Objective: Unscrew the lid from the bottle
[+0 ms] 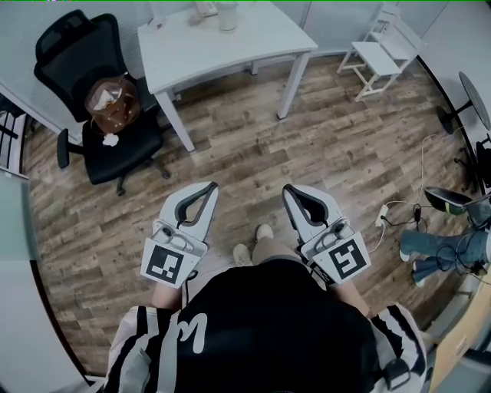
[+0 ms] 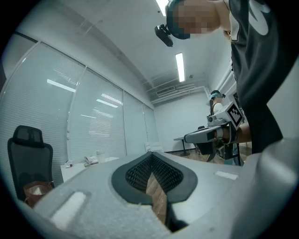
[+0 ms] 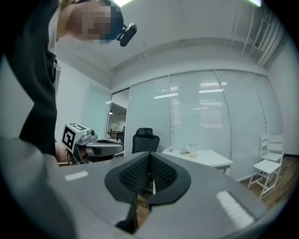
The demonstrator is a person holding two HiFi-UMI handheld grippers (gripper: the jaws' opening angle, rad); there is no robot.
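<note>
step: not begun, we stand back | chair 10 o'clock, skirt it | left gripper jaws together, empty | table 12 o'clock, likely bottle at far edge | right gripper jaws together, empty | stool 2 o'clock | next: cross the bare floor, part jaws, clamp body and lid

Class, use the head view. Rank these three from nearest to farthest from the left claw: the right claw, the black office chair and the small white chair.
1. Right claw: level with the left claw, just to its right.
2. Black office chair: off to the upper left, on the wooden floor.
3. Small white chair: far upper right corner.
</note>
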